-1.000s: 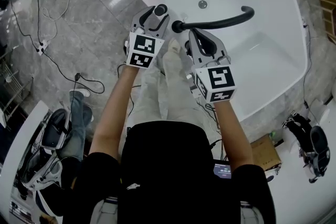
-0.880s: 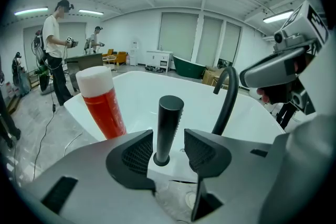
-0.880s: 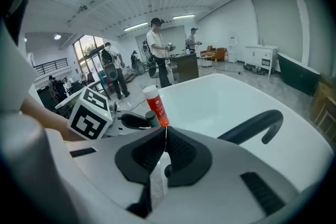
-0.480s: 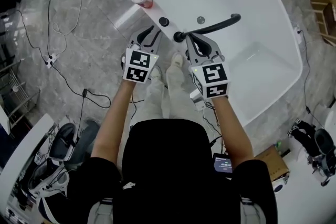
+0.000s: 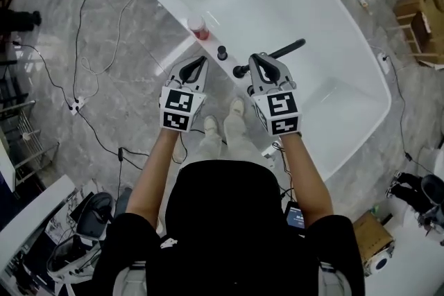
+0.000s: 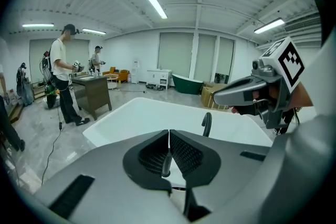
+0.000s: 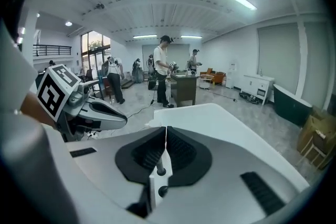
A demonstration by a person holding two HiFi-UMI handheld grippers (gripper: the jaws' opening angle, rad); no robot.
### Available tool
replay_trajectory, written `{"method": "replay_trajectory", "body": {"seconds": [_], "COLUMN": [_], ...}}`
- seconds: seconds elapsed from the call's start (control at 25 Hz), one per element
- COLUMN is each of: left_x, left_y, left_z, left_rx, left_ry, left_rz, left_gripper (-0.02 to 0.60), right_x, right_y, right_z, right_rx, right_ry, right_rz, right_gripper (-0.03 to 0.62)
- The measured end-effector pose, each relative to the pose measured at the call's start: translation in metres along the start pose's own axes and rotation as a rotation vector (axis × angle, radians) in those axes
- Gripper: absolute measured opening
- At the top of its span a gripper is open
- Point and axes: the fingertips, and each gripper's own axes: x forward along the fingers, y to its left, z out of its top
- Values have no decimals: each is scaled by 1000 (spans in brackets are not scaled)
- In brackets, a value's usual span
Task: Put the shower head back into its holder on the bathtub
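Note:
The white bathtub lies ahead of me. The black shower head stands with its lower end at the tub's near rim and its curved handle reaching over the basin; it also shows as a black hook. A black knob sits on the rim to its left. My left gripper is shut and empty, held above the floor just short of the rim. My right gripper hovers beside the shower head's lower end, apart from it, shut on nothing. Both pairs of jaws meet in their own views.
A red-and-white bottle stands on the tub rim to the left of the knob. Cables trail across the marble floor at left. Boxes stand at far right. People stand at a desk beyond the tub.
Both grippers have lifted up and back from the tub rim. The left jaws, open around the black knob before, have closed empty. The shower head has stayed in place.

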Motion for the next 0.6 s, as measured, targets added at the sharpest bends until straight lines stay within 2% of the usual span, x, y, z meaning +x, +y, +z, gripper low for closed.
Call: {"method": "replay_trajectory", "body": {"seconds": [0.28,0.6], "left_x": [-46,-94], "left_y": [-9,-18], "left_z": [60,128], "left_rx": [-8,24], "left_ry": [-108,-229], "left_rz": [-12,5], "left_gripper": [14,14], "right_x": [-30,-61], "right_y": [6,16], "right_z": [45,104], "right_rx": [-28,-49], "right_ry": [-79,-196], "right_rz": [-29,-27], "right_gripper": [23,23]}}
